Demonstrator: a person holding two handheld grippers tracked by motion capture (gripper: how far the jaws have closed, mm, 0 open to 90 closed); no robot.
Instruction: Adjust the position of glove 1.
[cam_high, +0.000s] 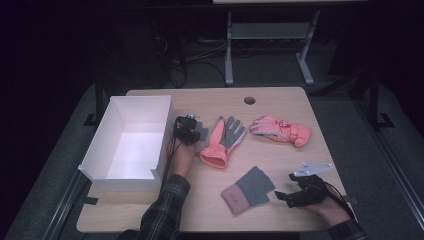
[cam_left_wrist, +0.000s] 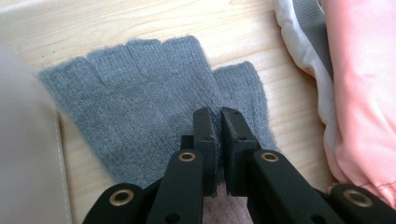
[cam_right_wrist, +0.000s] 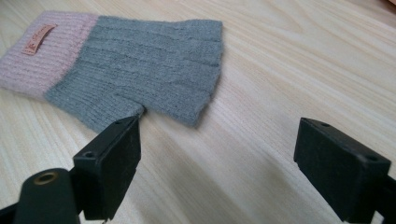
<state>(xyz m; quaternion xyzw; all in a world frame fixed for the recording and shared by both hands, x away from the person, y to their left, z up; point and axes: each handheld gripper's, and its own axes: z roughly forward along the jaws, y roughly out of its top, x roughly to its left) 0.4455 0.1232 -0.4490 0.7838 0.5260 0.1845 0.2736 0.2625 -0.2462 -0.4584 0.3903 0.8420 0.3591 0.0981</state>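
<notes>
Nearest the camera, the right tongs (cam_high: 284, 196) are held low over the front right of the tabletop (cam_high: 280, 100), their black blocky jaws spread wide with bare wood between them. Just to their left lies a knitted fingerless glove (cam_high: 248, 189), ribbed grey with a soft pink cuff bearing a small sewn label; its long axis runs on a slant, cuff toward the near left, open end toward the far right.

On the left, a forearm in a plaid sleeve (cam_high: 165, 207) reaches forward to the left tongs (cam_high: 195, 131), whose jaws are pressed together on a fuzzy grey knit glove (cam_left_wrist: 154, 93). That glove is laid flat with its short cut-off fingers pointing away from the tongs, just beside the wall of a white box (cam_high: 100, 150).

The box is rectangular, open-topped and smooth-walled, set along the left edge. Just right of the pinched glove lies a padded coral ski glove (cam_high: 222, 142) with a grey palm, cuff toward the near side, fingers toward the far side. A second pink ski glove (cam_high: 280, 130) is seen farther right, lying crosswise with fingers to the left.

Pale wood grain covers the tabletop, with rounded corners and a round cable hole (cam_high: 249, 100) near its far edge. Beyond, grey floor, loose cables and the white legs of another desk (cam_high: 270, 45) are seen in a dim room.
</notes>
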